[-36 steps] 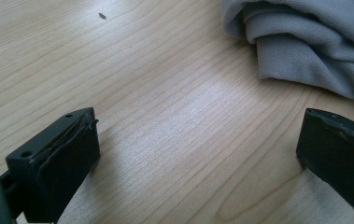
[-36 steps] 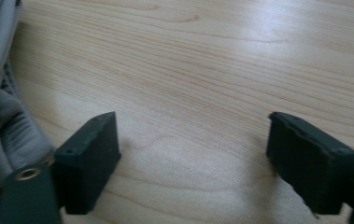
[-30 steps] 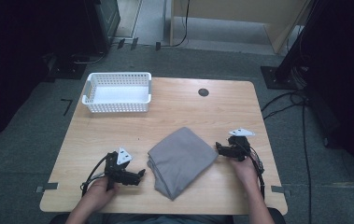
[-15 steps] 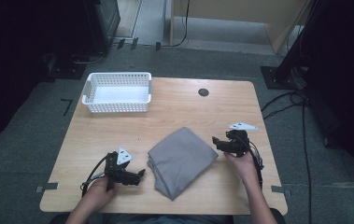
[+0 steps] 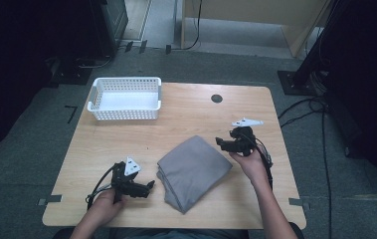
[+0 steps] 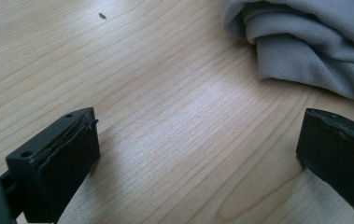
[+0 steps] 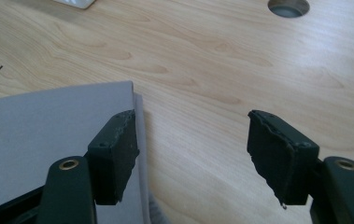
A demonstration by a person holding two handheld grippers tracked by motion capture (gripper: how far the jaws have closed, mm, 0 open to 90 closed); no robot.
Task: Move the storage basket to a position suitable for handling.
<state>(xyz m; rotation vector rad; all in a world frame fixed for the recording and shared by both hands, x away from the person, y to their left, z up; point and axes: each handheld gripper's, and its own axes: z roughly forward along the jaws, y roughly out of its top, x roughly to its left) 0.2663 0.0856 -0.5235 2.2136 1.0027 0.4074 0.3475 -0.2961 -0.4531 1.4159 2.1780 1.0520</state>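
On the wooden table (image 5: 186, 114) there are 1 folded grey cloth (image 5: 194, 171), 1 white mesh basket (image 5: 125, 97), 1 round dark cable hole (image 5: 217, 98) and 2 hand-held grippers. The cloth lies near the front middle of the table, turned at an angle, with layered folds along its front left edge. The basket sits at the far left corner of the table, well apart from the cloth, and the hole lies toward the far edge, right of the basket. The left gripper (image 5: 148, 187) rests low at the front left, held by the person's left hand (image 5: 107, 201), with its jaws pointing toward the cloth's folded edge and just short of it. In the left gripper view its 2 black jaws stand wide apart over bare wood with nothing between them, and the cloth's bunched folds (image 6: 305, 42) lie ahead, up and to the right, not touching either jaw. The right gripper (image 5: 219, 143) is held by the right hand (image 5: 250, 162) at the cloth's right corner. In the right gripper view its 2 jaws are also spread wide; one jaw sits over the edge of the cloth (image 7: 48, 126), the other over bare table, so the cloth's straight edge runs into the gap beside the first jaw. Whether that jaw touches the fabric cannot be told. A corner of the basket (image 7: 74, 3) and the hole (image 7: 288, 6) show at the top of that view.
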